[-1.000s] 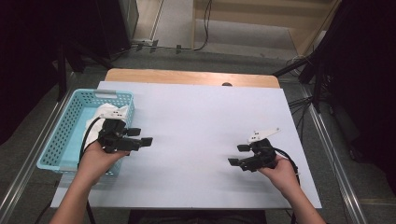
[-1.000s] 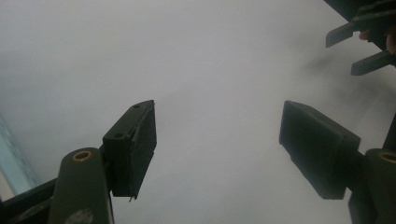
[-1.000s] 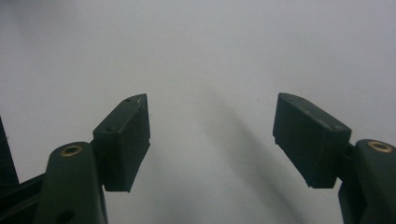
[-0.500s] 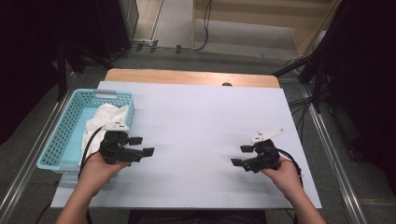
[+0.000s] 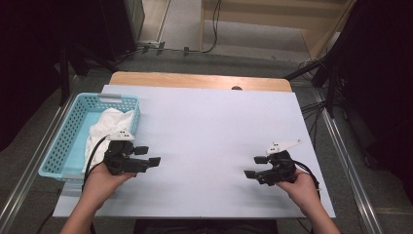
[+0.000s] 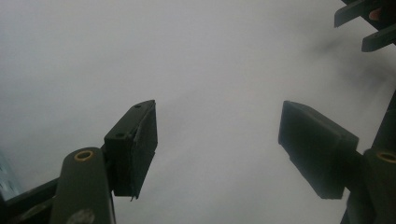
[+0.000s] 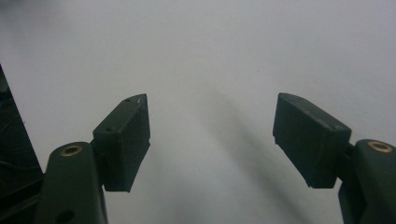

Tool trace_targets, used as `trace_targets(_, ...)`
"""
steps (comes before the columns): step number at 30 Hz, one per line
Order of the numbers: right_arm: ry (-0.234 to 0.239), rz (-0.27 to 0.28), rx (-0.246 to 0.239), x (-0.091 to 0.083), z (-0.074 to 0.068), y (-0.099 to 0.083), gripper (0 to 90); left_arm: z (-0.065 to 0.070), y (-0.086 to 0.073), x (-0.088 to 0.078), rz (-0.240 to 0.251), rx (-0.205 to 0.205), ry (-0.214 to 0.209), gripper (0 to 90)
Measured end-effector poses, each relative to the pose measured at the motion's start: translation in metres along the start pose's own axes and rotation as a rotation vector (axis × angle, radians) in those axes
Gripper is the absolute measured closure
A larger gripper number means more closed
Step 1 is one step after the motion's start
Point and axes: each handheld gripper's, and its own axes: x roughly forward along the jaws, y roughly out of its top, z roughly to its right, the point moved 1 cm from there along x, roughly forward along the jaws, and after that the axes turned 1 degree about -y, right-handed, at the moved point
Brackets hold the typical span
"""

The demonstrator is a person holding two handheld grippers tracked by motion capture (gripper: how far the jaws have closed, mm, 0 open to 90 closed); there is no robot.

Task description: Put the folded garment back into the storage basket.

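My left gripper hovers over the white table sheet, just right of a light blue basket. Its jaws are open and point toward the table's middle. In the left gripper view the left gripper has nothing but white sheet between its black pads. My right gripper is near the front right of the sheet, open, with its jaws pointing left. The right gripper view shows the right gripper wide apart over bare sheet. A white cloth lies bunched in the basket.
The other hand's gripper shows at the top right of the left gripper view. A strip of wooden tabletop runs along the far edge of the sheet. Dark stands and cables surround the table on the floor.
My left gripper has drifted slightly toward the table's near edge, away from the cloth. The right gripper has barely moved. Both stay open.
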Motion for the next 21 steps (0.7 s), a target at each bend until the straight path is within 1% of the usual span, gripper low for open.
trace_targets(3, 0.003, -0.002, 0.005, 0.0008, 0.0002, 0.0000, 25.9, 0.0006, -0.0005, 0.0010, -0.009, 0.004, 0.004, 28.5)
trace_targets(5, 0.002, -0.003, 0.003, 0.0013, 0.0006, 0.0001, 25.9, 0.0003, -0.0003, 0.0019, -0.015, 0.001, -0.002, 28.5)
trace_targets(8, 0.003, -0.009, 0.005, 0.0018, 0.0010, -0.0002, 25.9, -0.0015, 0.0003, 0.0026, -0.021, -0.014, -0.008, 28.5)
trace_targets(9, 0.006, -0.007, 0.002, 0.0024, 0.0014, -0.0001, 25.9, -0.0026, 0.0006, 0.0029, -0.014, -0.026, -0.015, 28.6)
trace_targets(12, 0.010, -0.010, 0.007, 0.0036, 0.0011, 0.0001, 25.9, -0.0034, 0.0011, 0.0026, -0.011, -0.026, -0.014, 29.3)
trace_targets(15, 0.013, -0.016, 0.001, 0.0048, 0.0009, 0.0004, 25.9, -0.0046, 0.0012, 0.0028, -0.009, -0.036, -0.025, 29.3)
trace_targets(21, 0.015, -0.022, -0.001, 0.0059, -0.0001, 0.0006, 25.9, -0.0034, 0.0016, 0.0053, -0.029, -0.026, -0.023, 29.3)
